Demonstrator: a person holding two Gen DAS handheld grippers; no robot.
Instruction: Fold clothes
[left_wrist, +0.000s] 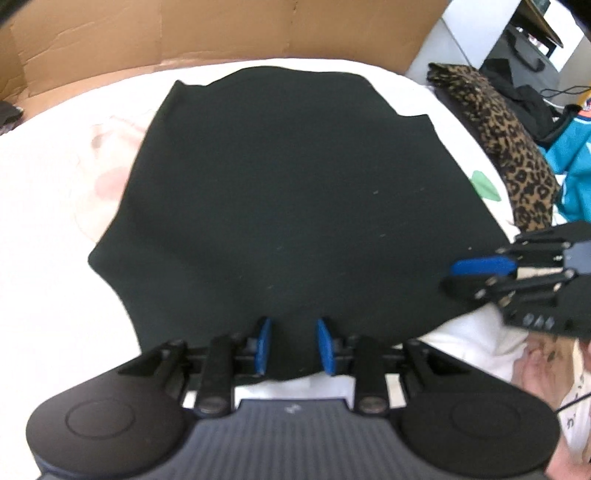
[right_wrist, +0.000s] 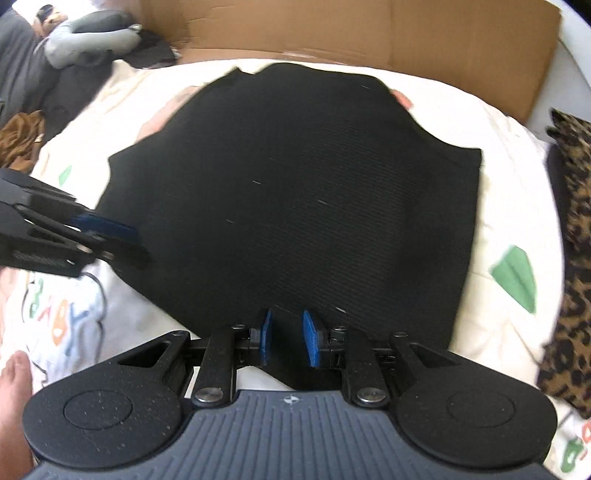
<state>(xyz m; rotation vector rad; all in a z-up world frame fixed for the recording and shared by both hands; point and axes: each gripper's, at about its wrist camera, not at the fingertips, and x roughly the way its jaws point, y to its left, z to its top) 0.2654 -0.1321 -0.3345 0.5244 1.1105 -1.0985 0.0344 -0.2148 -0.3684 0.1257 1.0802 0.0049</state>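
Observation:
A black ribbed garment (left_wrist: 295, 184) (right_wrist: 295, 184) lies spread flat on a white printed bedsheet (left_wrist: 55, 295) (right_wrist: 509, 184). My left gripper (left_wrist: 293, 325) (right_wrist: 125, 240) sits at the garment's near edge, towards its left corner. Its blue pads (left_wrist: 263, 343) stand apart with black fabric lying in the gap, not pinched. My right gripper (right_wrist: 287, 317) (left_wrist: 458, 277) is at the same near edge further right. It is open too, with the hem running between its pads (right_wrist: 310, 339). Both grippers point steeply down at the cloth.
A cardboard sheet (left_wrist: 221, 29) (right_wrist: 369, 29) stands along the far side of the bed. Leopard-print fabric (left_wrist: 498, 140) (right_wrist: 569, 221) and a teal garment (left_wrist: 576, 166) lie to the right. Grey and dark clothes (right_wrist: 74, 37) and a brown cloth (right_wrist: 18, 136) are piled far left.

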